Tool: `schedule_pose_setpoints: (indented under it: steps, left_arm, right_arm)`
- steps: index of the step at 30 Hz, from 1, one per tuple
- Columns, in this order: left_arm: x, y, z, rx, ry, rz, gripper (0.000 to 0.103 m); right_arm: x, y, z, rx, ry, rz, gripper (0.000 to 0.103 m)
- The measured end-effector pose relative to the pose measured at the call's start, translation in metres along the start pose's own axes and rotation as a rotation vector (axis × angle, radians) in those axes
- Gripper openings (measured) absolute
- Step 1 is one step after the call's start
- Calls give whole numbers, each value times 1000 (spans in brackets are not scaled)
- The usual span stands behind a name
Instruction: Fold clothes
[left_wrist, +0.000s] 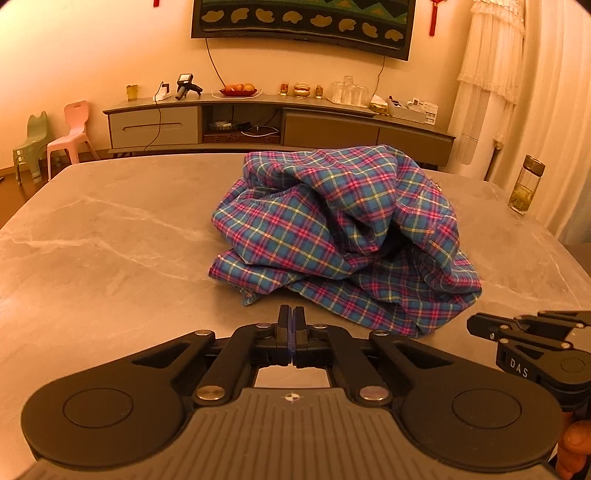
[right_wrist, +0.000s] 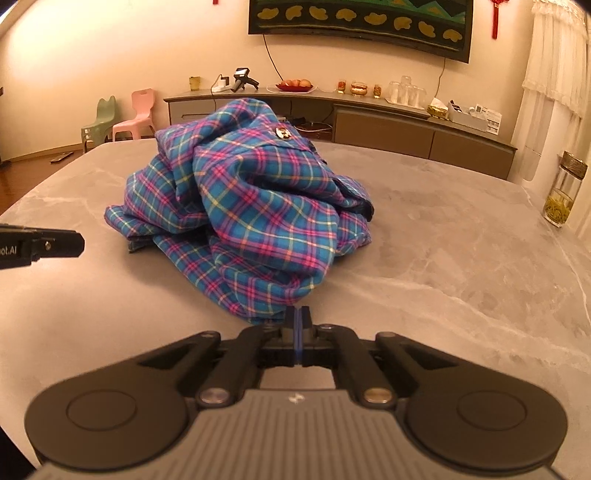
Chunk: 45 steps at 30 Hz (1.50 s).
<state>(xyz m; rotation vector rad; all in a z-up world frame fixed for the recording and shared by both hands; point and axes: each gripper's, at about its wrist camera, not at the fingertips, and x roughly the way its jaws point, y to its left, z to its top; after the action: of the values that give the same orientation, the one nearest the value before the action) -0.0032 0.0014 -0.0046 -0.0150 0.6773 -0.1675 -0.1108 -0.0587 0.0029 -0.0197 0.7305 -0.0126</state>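
Note:
A crumpled blue, pink and yellow plaid garment (left_wrist: 332, 229) (right_wrist: 251, 206) lies in a heap on the grey marble table (left_wrist: 110, 240) (right_wrist: 443, 258). A small round button or badge shows near its top in the right wrist view. My left gripper (left_wrist: 291, 314) is shut with nothing in it, just short of the heap's near left corner; it also shows from the side (right_wrist: 79, 243). My right gripper (right_wrist: 298, 314) is shut and empty, its tips at the garment's near edge, and it appears low at the right of the left wrist view (left_wrist: 476, 326).
A tall glass jar (left_wrist: 526, 184) (right_wrist: 561, 192) stands near the table's right edge. Beyond the table runs a long sideboard (left_wrist: 280, 125) with fruit, glasses and boxes. Small pink and green chairs (left_wrist: 70, 133) stand at the far left. Bare tabletop lies left and right of the heap.

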Motion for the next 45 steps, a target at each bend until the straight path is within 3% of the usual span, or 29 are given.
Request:
schedule_pose_setpoints:
  steps: [2, 4, 5, 6, 7, 9, 12, 15, 16, 17, 18, 19, 20, 21, 22, 23, 26, 28, 29, 32, 35, 37, 38, 39, 40, 41, 45]
  left_arm:
    - [6, 5, 3, -27, 19, -13, 0]
    - [11, 12, 6, -69, 35, -26, 21]
    - [14, 17, 7, -88, 38, -37, 60]
    - [14, 22, 7, -99, 23, -34, 93]
    - [13, 27, 8, -108, 2, -24, 99]
    - [15, 35, 10, -117, -23, -5, 100]
    - [28, 46, 18, -113, -14, 18, 100]
    - [50, 48, 28, -104, -6, 34, 100]
    - [59, 46, 31, -88, -4, 39, 100]
    - [67, 44, 34, -71, -2, 45, 100]
    - [77, 40, 37, -44, 1, 43, 100]
    - [86, 35, 40, -8, -9, 48, 99]
    - [94, 29, 42, 30, -26, 58, 85]
    - [99, 27, 47, 45, -32, 65, 36]
    - [103, 27, 53, 51, -34, 70, 7]
    - [96, 32, 58, 20, -67, 50, 0]
    - [58, 54, 72, -103, -194, -31, 0]
    - [48, 68, 68, -152, -179, -43, 0]
    - [50, 75, 62, -174, -137, -41, 0]
    - [63, 81, 39, -201, -23, -77, 0]
    - [54, 69, 33, -194, -21, -115, 0]
    - [45, 46, 42, -142, -29, -181, 12]
    - [41, 35, 47, -114, -33, -216, 41]
    - [34, 20, 54, -81, -50, -243, 79]
    - [27, 3, 58, -53, -76, -259, 94]
    - [22, -11, 61, -26, -100, -277, 102]
    - [29, -71, 60, 96, -100, -308, 102]
  right_arm:
    - [2, -1, 0, 8, 9, -8, 2]
    - [4, -3, 0, 20, 16, -16, 16]
    - [4, -4, 0, 23, 18, -19, 26]
    - [3, -4, -1, 21, 13, -27, 56]
    - [0, -5, -2, 16, 1, -37, 81]
    - [-10, -4, -2, -3, -46, -50, 91]
    - [-14, 3, 6, -46, -118, -53, 97]
    - [4, 14, 24, -117, -165, -51, 97]
    - [15, 18, 30, -146, -177, -53, 91]
    - [28, 19, 38, -172, -164, -48, 80]
    - [44, 19, 47, -196, -131, -39, 30]
    - [55, 12, 57, -183, -102, -26, 5]
    - [62, 2, 68, -137, -78, -9, 4]
    - [62, -11, 80, -89, -82, 4, 4]
    - [47, -22, 91, -53, -129, 6, 3]
    - [25, -33, 101, -30, -190, 3, 3]
    - [-42, -57, 115, -7, -359, -11, 3]
    - [-66, -66, 103, -28, -385, -16, 3]
    - [-64, -68, 91, -40, -352, -6, 3]
    - [-17, -51, 38, -124, -119, 41, 4]
    - [1, -33, -3, -147, -39, 82, 11]
    - [-4, -36, -13, -110, -41, 119, 31]
    - [-10, -44, -13, -81, -45, 153, 39]
    - [-16, -52, -11, -56, -50, 186, 54]
    - [-24, -64, -10, -21, -68, 209, 61]
    - [-34, -80, -7, 24, -97, 224, 62]
    - [-47, -153, 0, 339, -174, 284, 70]
